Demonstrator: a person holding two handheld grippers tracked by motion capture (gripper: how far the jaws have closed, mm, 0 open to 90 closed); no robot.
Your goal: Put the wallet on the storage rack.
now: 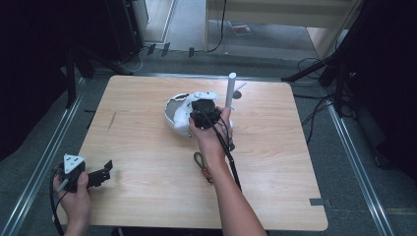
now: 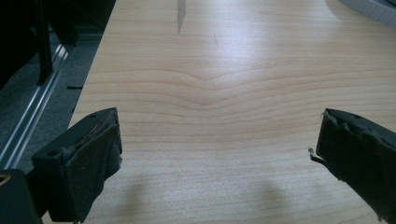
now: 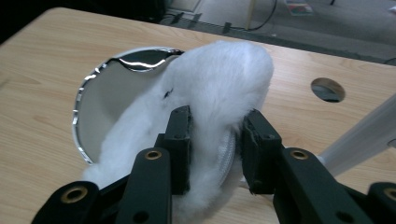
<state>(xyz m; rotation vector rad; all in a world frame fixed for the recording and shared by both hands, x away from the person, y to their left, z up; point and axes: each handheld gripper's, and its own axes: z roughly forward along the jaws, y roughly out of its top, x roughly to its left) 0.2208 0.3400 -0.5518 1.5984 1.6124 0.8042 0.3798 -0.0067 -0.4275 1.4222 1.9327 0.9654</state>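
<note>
Right gripper (image 1: 204, 112): held by the person's right hand (image 1: 209, 137) just past the table's centre; its two black jaws are closed on a white fluffy cloth (image 3: 219, 88), pads pressing into the pile from either side.
White fluffy cloth: bunched between the right gripper's jaws, draped over the near rim of the bowl; in the high view it lies at the table's centre, slightly toward 12 o'clock.
Bowl (image 3: 95, 100): round, shiny-rimmed, white inside; at 10 o'clock of the gripped cloth in the right gripper view, touching the cloth.
White upright post (image 1: 230, 89): stands at 1 o'clock of the right gripper, just beside it.
Round hole (image 3: 328, 89): in the tabletop, at 2 o'clock of the cloth in the right gripper view.
Left gripper (image 1: 91, 174): held by the left hand (image 1: 76, 199) at the table's 8 o'clock corner, well apart from the cloth; jaws spread wide, nothing between them but bare wood.
Table (image 1: 147, 162): light wood, rounded corners.
Small looped cord (image 1: 200, 161): lies on the table at 6 o'clock of the right gripper, beside the forearm.
</note>
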